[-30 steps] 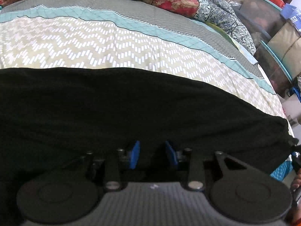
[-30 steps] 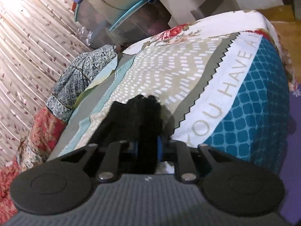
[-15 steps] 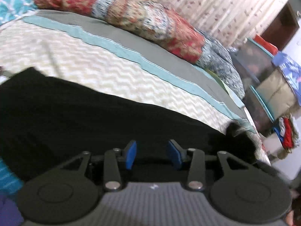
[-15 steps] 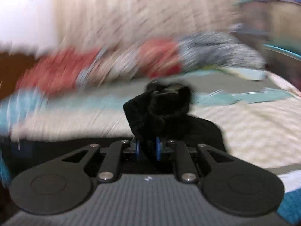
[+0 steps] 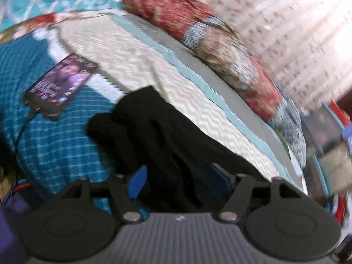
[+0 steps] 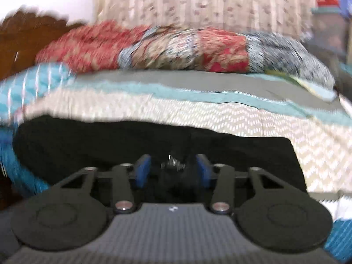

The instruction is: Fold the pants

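While both views are motion-blurred, the main layout reads clearly enough; the black pants [image 5: 167, 145] lie bunched in a long ridge on the bedspread [image 5: 136, 61], running from mid-frame down to the lower centre of the left wrist view; the left gripper [image 5: 178, 181] has its blue pads [image 5: 137, 181] spread wide, with pant fabric lying between them, and whether either pad touches the cloth cannot be told; a phone [image 5: 60, 85] with a lit screen lies on the teal part of the cover at left of frame, apart from the pants, a cable at its lower end; a patchwork quilt [image 5: 220, 50] is rolled along the far edge, upper right; in the right wrist view the pants [image 6: 110, 140] spread flat across the lower middle of the frame; the right gripper [image 6: 173, 172] has its pads apart, a dark fold plus a small metallic bit, probably a fastener, between them; curtain [image 6: 209, 2] fills the top of frame.
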### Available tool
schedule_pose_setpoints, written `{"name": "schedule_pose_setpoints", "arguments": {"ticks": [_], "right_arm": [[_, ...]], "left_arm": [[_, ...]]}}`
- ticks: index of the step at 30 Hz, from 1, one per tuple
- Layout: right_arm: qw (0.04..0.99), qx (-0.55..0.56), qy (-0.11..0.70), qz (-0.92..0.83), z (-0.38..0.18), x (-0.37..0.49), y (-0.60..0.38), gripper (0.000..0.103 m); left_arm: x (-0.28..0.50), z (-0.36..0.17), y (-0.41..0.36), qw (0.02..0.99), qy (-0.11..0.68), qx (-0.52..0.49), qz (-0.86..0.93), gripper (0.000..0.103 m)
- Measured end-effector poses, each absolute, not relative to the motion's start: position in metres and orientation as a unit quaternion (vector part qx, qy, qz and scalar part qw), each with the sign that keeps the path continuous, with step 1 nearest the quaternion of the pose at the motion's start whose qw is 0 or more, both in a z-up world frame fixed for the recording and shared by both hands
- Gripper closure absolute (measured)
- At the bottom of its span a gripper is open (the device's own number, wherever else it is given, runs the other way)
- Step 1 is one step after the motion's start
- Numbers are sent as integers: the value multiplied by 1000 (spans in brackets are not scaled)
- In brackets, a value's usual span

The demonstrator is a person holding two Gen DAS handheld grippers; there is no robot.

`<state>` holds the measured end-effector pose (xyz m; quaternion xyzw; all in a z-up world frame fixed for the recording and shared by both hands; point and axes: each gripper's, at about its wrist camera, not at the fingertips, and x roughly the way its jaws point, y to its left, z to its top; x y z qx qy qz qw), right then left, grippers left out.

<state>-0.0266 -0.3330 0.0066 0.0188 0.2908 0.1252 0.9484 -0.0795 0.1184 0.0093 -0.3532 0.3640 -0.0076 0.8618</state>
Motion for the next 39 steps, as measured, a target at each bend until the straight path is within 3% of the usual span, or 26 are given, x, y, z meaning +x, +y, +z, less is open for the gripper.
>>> {"name": "schedule_pose_setpoints", "arguments": {"ticks": [3,6,11,19,22,26,28,30,31,32,39], "right_arm": [[941,75,317,95,-14,-8,-339,71],[906,71,412,69,-61,9,-330,71],[921,83,377,50,-24,-7,-318,67],[886,132,397,199,-18,10,-227,72],[863,148,415,247,-24,31,-183,75],[843,172,435,265,-29,53,-147,75],[825,197,457,266,-37,57,-142,75],[798,202,506,256,-62,64,-132,77],[789,201,525,248,-78,62,-129,85],[797,209,510,246,-81,57,-133,86],[773,259,520,254,-77,63,-151,82]], "left_arm": [[-76,1,130,852,359,-381,15,17],[-72,-9,138,845,364,-391,30,11],[-73,-21,148,833,358,-420,35,1],[-53,-33,156,820,344,-457,18,1],[-46,-31,153,835,335,-436,5,11],[-38,-42,150,835,357,-420,10,59],[-40,-50,152,832,358,-424,8,71],[-46,-52,153,831,353,-431,2,77],[-49,-49,151,834,348,-428,-3,78],[-50,-44,148,840,343,-420,-9,79],[-47,3,96,898,303,-309,-81,80]]}}
